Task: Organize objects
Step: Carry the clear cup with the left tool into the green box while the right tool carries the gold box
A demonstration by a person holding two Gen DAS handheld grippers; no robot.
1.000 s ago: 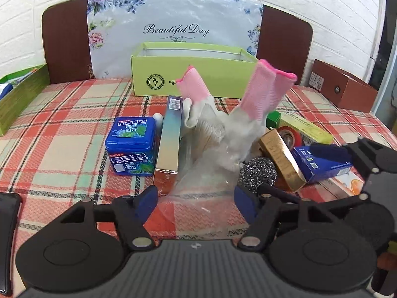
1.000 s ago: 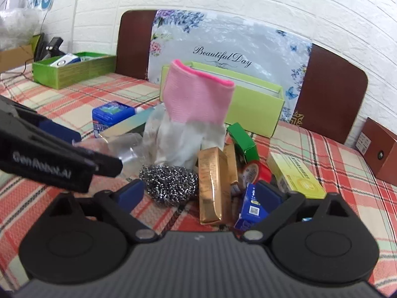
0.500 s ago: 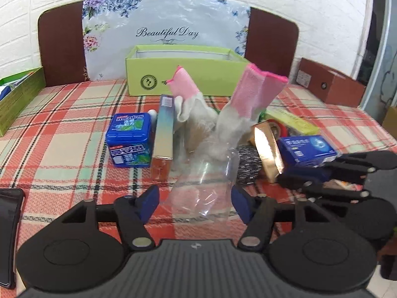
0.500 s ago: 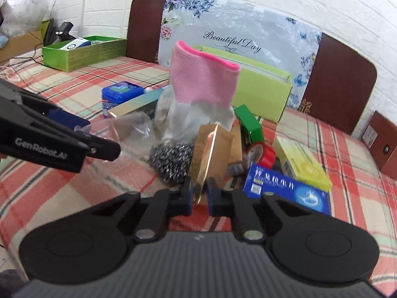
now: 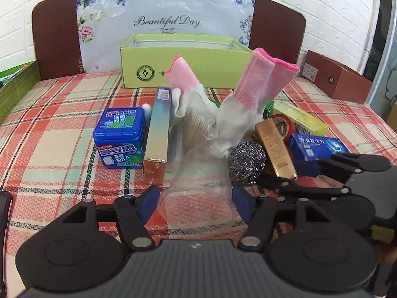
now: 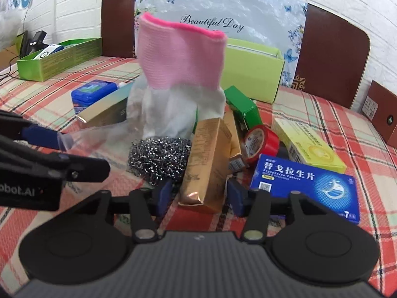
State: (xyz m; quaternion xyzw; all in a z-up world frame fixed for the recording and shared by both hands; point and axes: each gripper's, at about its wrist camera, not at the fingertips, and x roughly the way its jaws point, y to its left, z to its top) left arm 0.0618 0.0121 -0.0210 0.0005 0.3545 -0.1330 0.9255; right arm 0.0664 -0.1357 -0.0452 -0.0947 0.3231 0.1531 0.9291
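Here, on the plaid tablecloth (image 6: 335,114), the heap by the green box (image 5: 186,59) leans on itself, so with my right gripper (image 6: 199,195) opening around the gold box (image 6: 206,164) and my left gripper (image 5: 196,198) closing on the clear bag (image 5: 198,186), either pull could topple it.

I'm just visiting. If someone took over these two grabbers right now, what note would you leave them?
Left gripper: seems clamped on the clear bag.
Right gripper: jaws opening, gold box between them, not pressed.
Everything else, such as the steel scourer and red tape, is piled on the plaid cloth before the green box.
Done: nothing visibly sorted. Left: the whole pile.
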